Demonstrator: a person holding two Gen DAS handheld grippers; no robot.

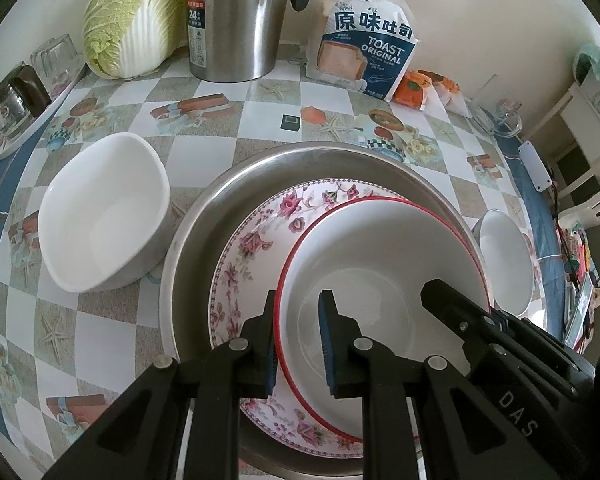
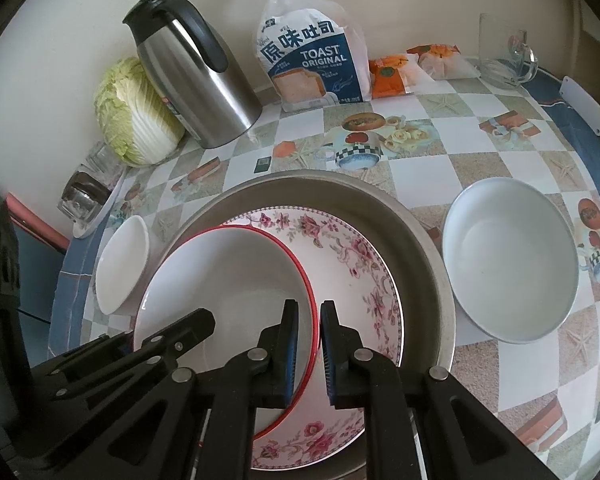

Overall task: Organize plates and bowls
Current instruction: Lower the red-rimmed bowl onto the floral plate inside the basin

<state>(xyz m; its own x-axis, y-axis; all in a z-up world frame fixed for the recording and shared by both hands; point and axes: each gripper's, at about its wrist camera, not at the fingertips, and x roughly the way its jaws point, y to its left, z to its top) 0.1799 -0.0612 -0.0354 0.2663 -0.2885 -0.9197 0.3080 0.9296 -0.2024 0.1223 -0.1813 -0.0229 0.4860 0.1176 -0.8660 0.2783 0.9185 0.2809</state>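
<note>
A: What stands around the grippers?

B: Beyond the jaws, against the wall: a napa cabbage (image 1: 130, 20), a steel thermos jug (image 1: 236, 20), a bag of toast bread (image 1: 364, 46) and orange snack packets (image 1: 414, 90). A square white bowl (image 1: 104, 212) sits left of the left gripper (image 1: 298, 344); a round white bowl (image 2: 510, 260) sits right of the right gripper (image 2: 308, 354).

A: And the containers?

B: A steel basin (image 1: 204, 216) holds a floral plate (image 1: 256, 240). A red-rimmed bowl (image 1: 380, 248) lies in that plate, seemingly tilted, though the fisheye makes that hard to judge.

A: The jaws?

B: Both are nearly closed. The left gripper pinches the bowl's left rim, one pad inside, one outside. The right gripper clamps the opposite rim the same way. Nothing blocks either.
</note>
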